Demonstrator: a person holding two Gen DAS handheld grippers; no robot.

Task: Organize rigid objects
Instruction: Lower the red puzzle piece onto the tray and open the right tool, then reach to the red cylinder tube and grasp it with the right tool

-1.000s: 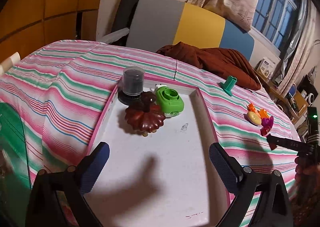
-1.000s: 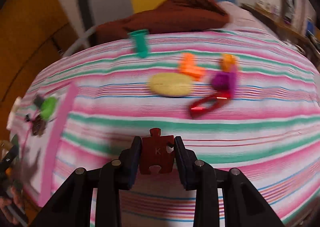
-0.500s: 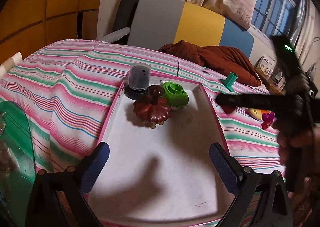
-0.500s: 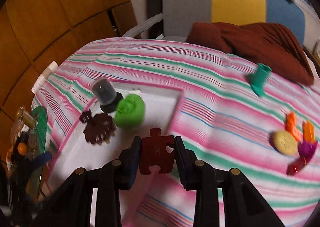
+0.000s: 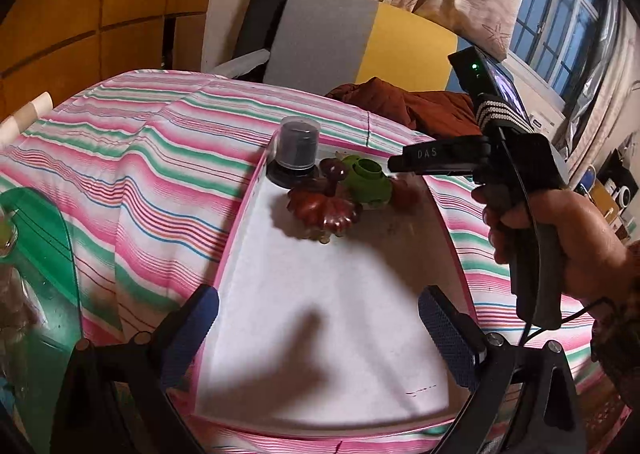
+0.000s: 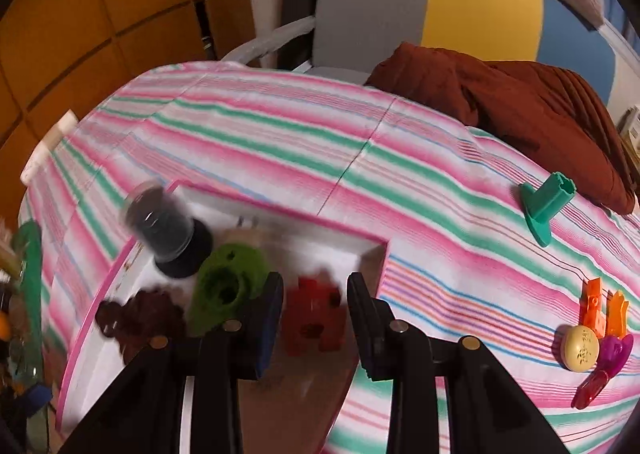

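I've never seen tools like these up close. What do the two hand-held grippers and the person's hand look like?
Both grippers are black plastic. The left gripper has blue textured pads on its fingers. The right gripper has dark pads and round metal bolts. From the left wrist view, its side reads "DAS", a black cable runs down its pistol grip, a green light glows on top, and a bare hand holds it.

One tray (image 6: 280, 220), four toys inside, five outside.

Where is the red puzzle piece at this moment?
In the right wrist view, the red puzzle piece lies in the white tray, near its far right corner, just right of the green toy, between the open fingers of the right gripper.
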